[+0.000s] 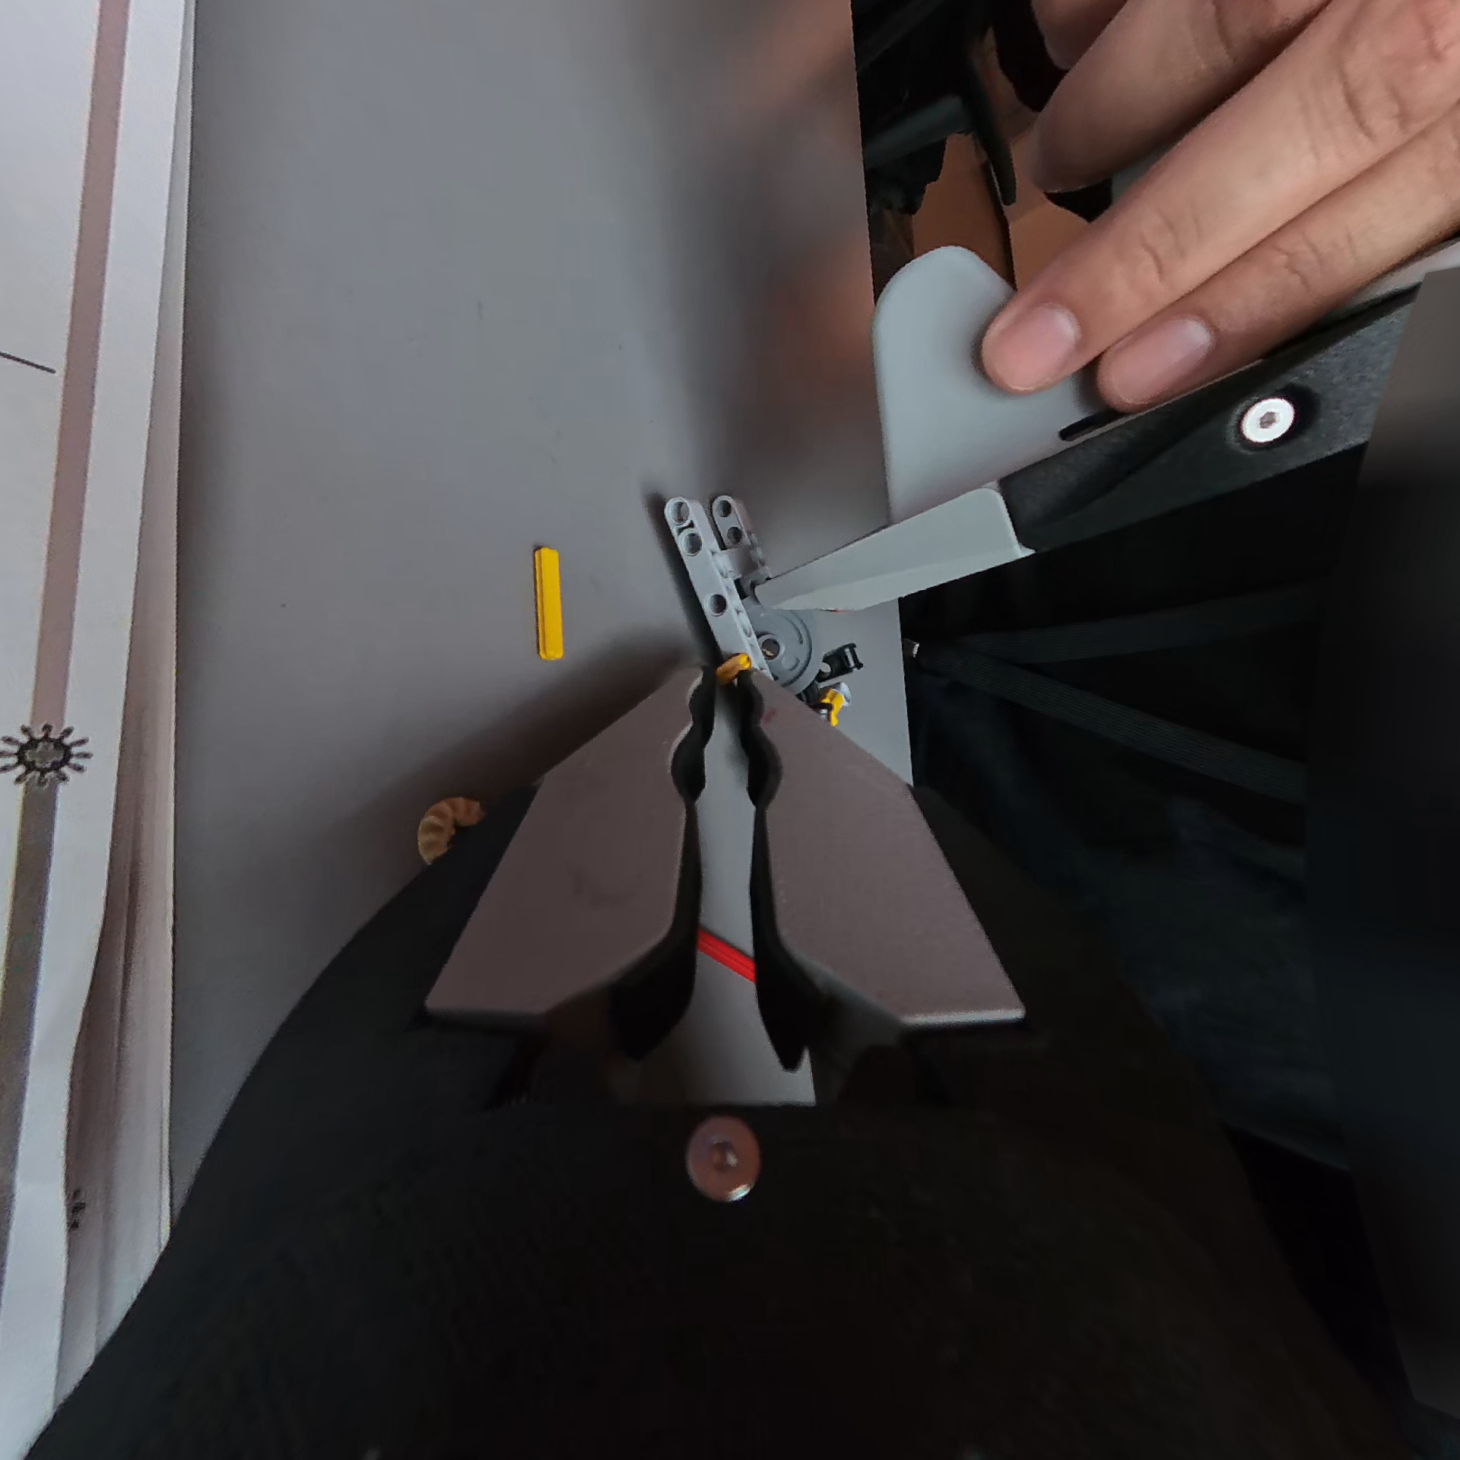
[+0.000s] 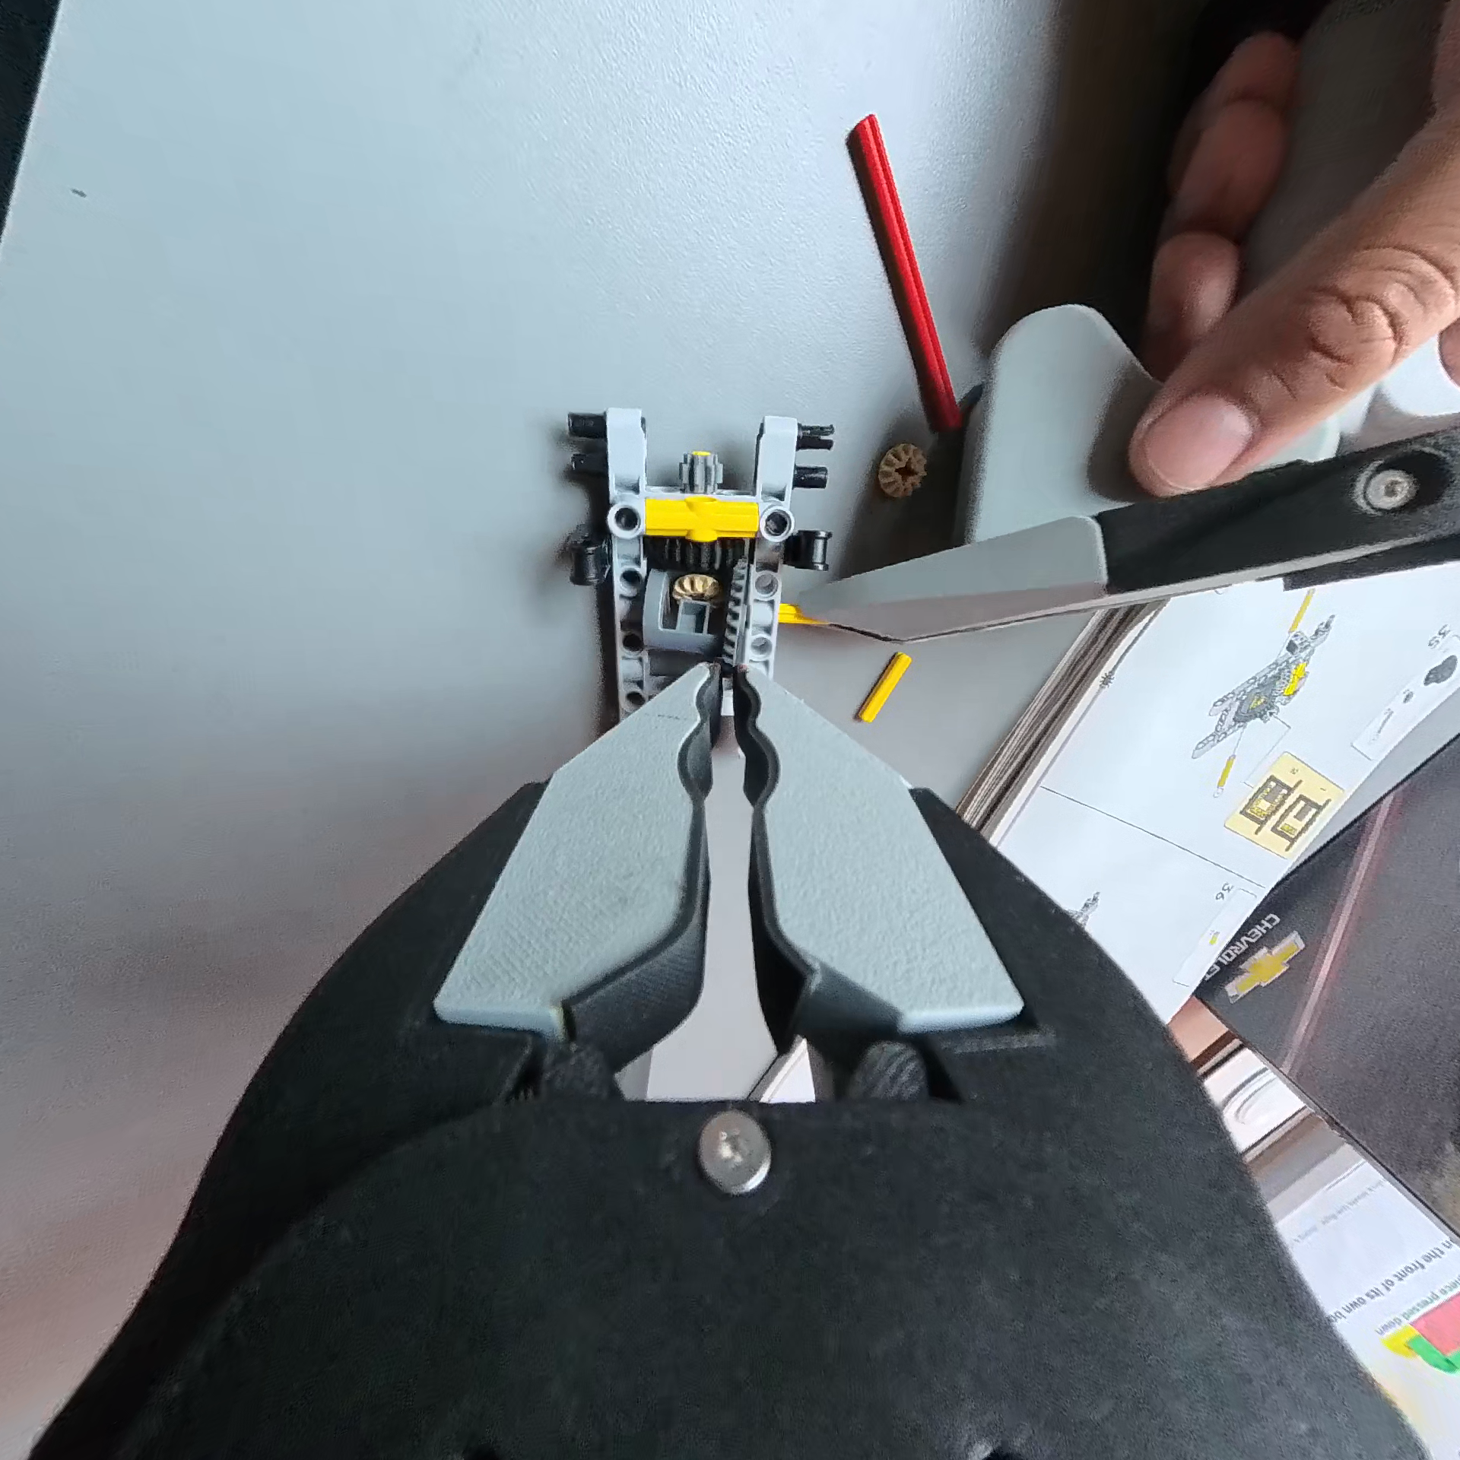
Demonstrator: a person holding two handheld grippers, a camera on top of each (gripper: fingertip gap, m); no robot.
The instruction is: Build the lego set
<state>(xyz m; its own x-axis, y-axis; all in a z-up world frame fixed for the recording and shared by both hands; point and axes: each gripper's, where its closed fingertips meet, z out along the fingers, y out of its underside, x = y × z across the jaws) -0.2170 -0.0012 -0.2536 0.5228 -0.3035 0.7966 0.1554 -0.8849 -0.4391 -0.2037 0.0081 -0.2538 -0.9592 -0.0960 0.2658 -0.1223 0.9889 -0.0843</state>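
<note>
A grey Lego assembly (image 2: pixel 695 553) with a yellow cross piece, black pins and gears rests on the grey table (image 2: pixel 316 395). My right gripper (image 2: pixel 727 675) is shut on its near end. The left wrist view shows the assembly (image 1: pixel 711 569) edge-on, with the right gripper (image 1: pixel 762 592) gripping it from the right. My left gripper (image 1: pixel 727 679) is shut on a short yellow axle (image 1: pixel 733 667), whose tip touches the assembly's side. In the right wrist view the left gripper (image 2: pixel 814 620) comes in from the right, and the yellow axle (image 2: pixel 792 615) meets the assembly's right beam.
A loose yellow axle (image 2: pixel 885 687), a tan gear (image 2: pixel 902 470) and a long red axle (image 2: pixel 904 269) lie on the table right of the assembly. An instruction booklet (image 2: pixel 1185 750) and a dark box (image 2: pixel 1382 987) lie at the right. A hand (image 2: pixel 1303 355) holds the left gripper. The tips of both grippers are at nearly the same place. My left gripper's tips are some 4 cm from the tan gear (image 2: pixel 902 470).
</note>
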